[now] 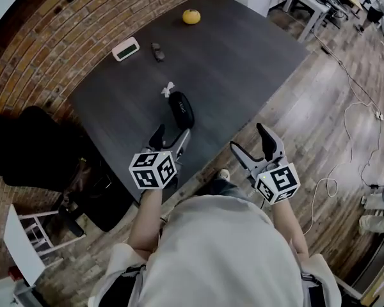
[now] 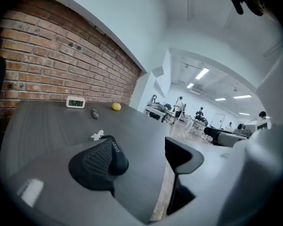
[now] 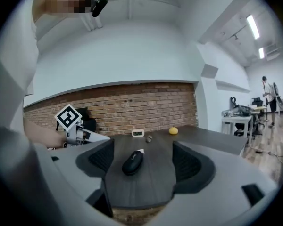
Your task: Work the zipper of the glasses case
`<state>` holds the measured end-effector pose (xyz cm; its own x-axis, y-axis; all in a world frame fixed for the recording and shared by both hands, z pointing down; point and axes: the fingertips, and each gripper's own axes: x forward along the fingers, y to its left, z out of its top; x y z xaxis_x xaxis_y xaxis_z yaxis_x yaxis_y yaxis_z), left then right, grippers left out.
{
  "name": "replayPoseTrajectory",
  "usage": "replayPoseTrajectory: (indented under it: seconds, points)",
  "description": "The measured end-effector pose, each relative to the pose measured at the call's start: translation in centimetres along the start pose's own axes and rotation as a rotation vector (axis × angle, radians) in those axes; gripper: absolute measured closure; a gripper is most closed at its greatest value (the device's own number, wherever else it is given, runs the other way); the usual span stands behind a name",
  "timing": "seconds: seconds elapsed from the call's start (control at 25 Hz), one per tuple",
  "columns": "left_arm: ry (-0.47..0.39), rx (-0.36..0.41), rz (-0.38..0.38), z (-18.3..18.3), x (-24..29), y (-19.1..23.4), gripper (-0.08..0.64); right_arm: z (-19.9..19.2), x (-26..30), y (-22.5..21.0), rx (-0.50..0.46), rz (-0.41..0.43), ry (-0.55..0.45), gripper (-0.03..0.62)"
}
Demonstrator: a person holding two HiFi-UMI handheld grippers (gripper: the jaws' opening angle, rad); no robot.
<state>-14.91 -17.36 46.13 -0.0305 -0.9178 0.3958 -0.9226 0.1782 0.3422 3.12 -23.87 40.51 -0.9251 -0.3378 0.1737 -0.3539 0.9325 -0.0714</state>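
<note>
Overhead, one black oval glasses case [image 1: 181,109], smooth-shelled, lies at centre frame on one dark wood-grain table [image 1: 243,62], with one crumpled white scrap [image 1: 168,89] just beside its far end. Toward the upper left sit one white rectangular clock [image 1: 125,48], one small dark lump [image 1: 157,51] and one round yellow fruit [image 1: 191,16]. Two grippers hang low in frame: the left gripper [image 1: 171,137] just beside the case's near end, the right gripper [image 1: 253,147] at the table's edge. From the left gripper view, its two black pads, the left one visibly ribbed, stand apart with nothing between them, and the case shows partly behind the left one. From the right gripper view, both jaws spread wide and empty, and the case lies beyond the gap between them, nearer the left one.
</note>
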Motion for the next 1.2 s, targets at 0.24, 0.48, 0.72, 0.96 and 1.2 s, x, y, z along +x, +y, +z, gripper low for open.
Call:
replayPoseTrajectory:
  seconds: [0.24, 0.48, 0.72, 0.96, 1.2]
  points:
    - [-0.009, -0.023, 0.119, 0.3, 3.7, 0.7, 0.206, 0.1, 3.8, -4.2, 0.006, 0.144, 0.01, 0.216]
    - [0.056, -0.058, 0.142, -1.2, 6.0, 3.6, 0.206, -1.6, 8.4, -3.6, 0.035, 0.274, 0.055, 0.215]
    - [0.097, -0.152, 0.12, -2.6, 8.8, 7.4, 0.206, -2.5, 12.5, -2.3, 0.01, 0.343, 0.097, 0.215]
    - [0.181, -0.294, 0.066, -5.4, 12.5, 10.4, 0.206, -3.5, 15.6, -2.3, 0.027, 0.35, 0.143, 0.216]
    - [0.242, -0.354, 0.026, -7.7, 14.7, 10.8, 0.206, -4.0, 17.8, -2.5, 0.017, 0.377, 0.177, 0.216]
